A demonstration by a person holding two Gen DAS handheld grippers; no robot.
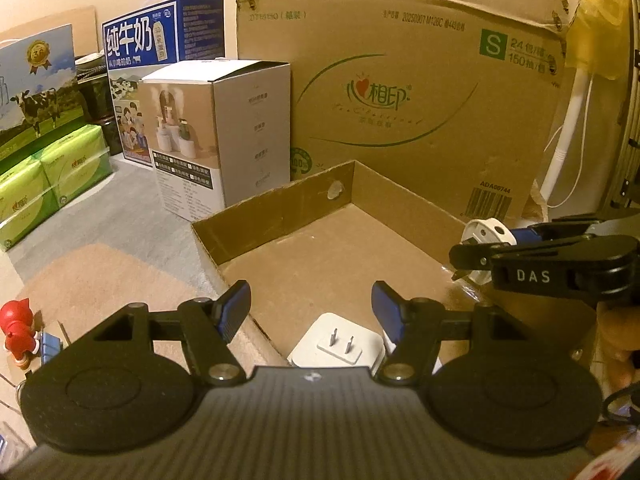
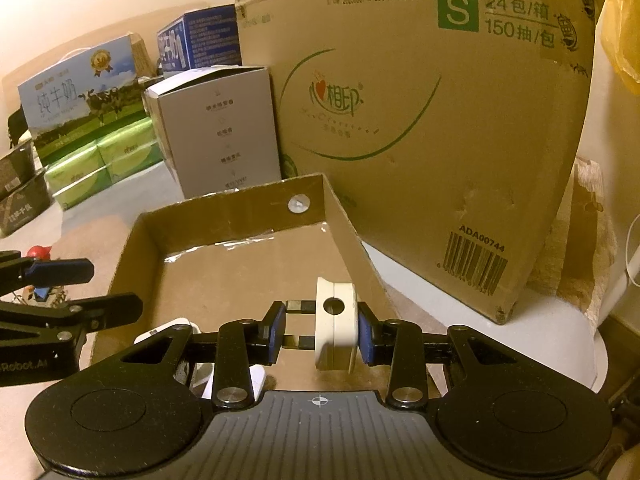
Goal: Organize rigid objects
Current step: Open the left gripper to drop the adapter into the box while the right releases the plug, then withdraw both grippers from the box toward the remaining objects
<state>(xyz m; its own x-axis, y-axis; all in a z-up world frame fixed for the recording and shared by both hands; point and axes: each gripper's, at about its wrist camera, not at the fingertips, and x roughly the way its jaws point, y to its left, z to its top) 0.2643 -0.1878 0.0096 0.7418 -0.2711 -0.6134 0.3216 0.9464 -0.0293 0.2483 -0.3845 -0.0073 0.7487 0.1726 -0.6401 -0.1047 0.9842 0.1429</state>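
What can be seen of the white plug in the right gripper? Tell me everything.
The white plug is a round, thick plastic disc with a seam around its edge and a hole in its side. Flat metal prongs stick out sideways toward one pad. The right gripper clamps it, prong tips against one pad, back against the other, above the cardboard tray.

A large tissue carton (image 1: 400,100) stands behind a grey product box (image 1: 224,136), blue milk cartons (image 1: 160,40) and green tissue packs (image 1: 52,176).

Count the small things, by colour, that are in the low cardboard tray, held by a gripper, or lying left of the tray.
White: 2, the plug adapter in the right gripper and the charger in the tray
Red: 1, the figurine
Total: 3
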